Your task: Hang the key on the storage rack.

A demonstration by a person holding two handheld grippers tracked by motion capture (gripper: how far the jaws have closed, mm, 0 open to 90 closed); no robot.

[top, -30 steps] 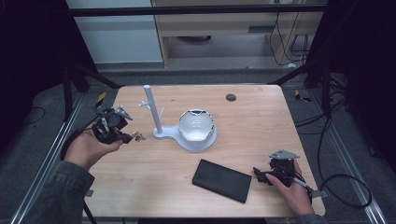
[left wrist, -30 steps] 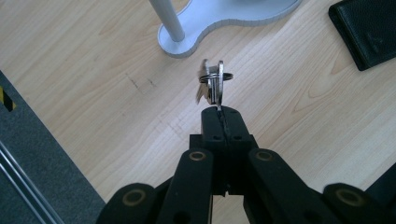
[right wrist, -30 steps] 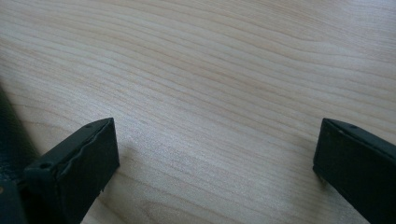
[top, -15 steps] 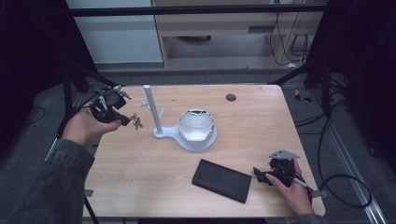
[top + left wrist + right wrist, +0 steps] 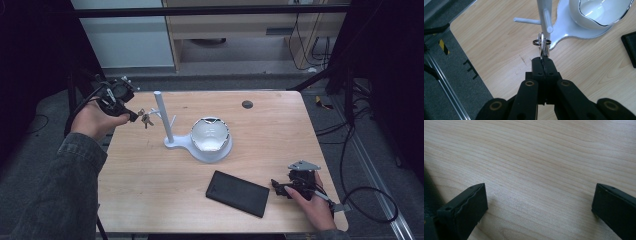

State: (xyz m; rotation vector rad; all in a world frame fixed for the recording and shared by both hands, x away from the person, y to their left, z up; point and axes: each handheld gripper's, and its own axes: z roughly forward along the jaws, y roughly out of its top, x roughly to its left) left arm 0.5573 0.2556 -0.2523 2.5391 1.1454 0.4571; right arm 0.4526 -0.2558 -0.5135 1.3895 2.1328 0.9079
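Note:
My left gripper (image 5: pixel 134 116) is shut on a bunch of keys (image 5: pixel 145 119), held above the table's far left, just left of a white stand (image 5: pixel 163 117) with short pegs. Along its own jaws, the left gripper (image 5: pixel 543 59) pinches the keys (image 5: pixel 544 48), and their ring (image 5: pixel 542 42) hangs right beside a peg (image 5: pixel 547 21) of the stand; I cannot tell whether they touch. A white bowl (image 5: pixel 210 134) sits on the stand's base. My right gripper (image 5: pixel 276 187) rests open on the table at the front right, beside a black flat case (image 5: pixel 237 192).
A small dark round disc (image 5: pixel 247 104) lies near the table's (image 5: pixel 165 185) far edge. The table's left edge (image 5: pixel 461 50) drops to a grey floor with metal rails. Bare wood (image 5: pixel 544 170) lies between the right gripper's jaws.
My left gripper has lifted the keys and carried them away from the person and rightward, up to the stand's pegs. The right gripper has stayed put.

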